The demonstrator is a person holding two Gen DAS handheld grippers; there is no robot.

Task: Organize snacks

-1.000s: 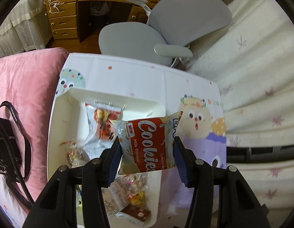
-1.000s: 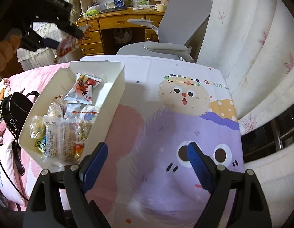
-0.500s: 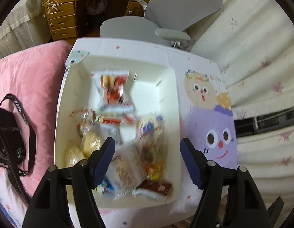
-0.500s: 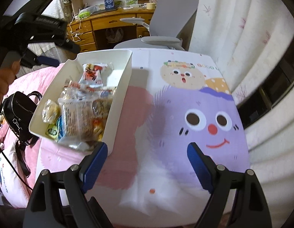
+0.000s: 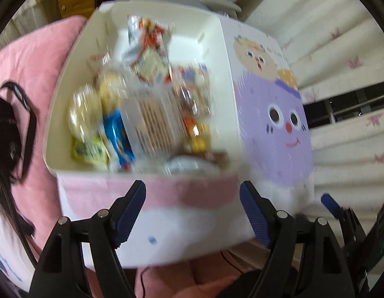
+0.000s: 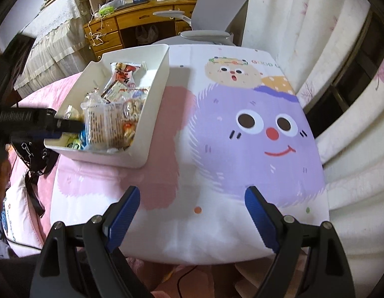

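Sitting on the left part of the small cartoon-printed white, pink and purple tabletop: a white rectangular plastic bin, holding a heap of wrapped snacks — clear cellophane packs, a red-and-white pouch toward the far end, a blue-and-yellow packet at the near left corner. Hovering over the near edge of the table, just short of the bin: the left gripper, blue-padded jaws spreading apart, gripping nothing. Hanging above the bare printed surface to the right of the bin: the right gripper, jaws spread wide, carrying nothing. Lying beyond the table's left side: a pink blanket with a black strapped bag.
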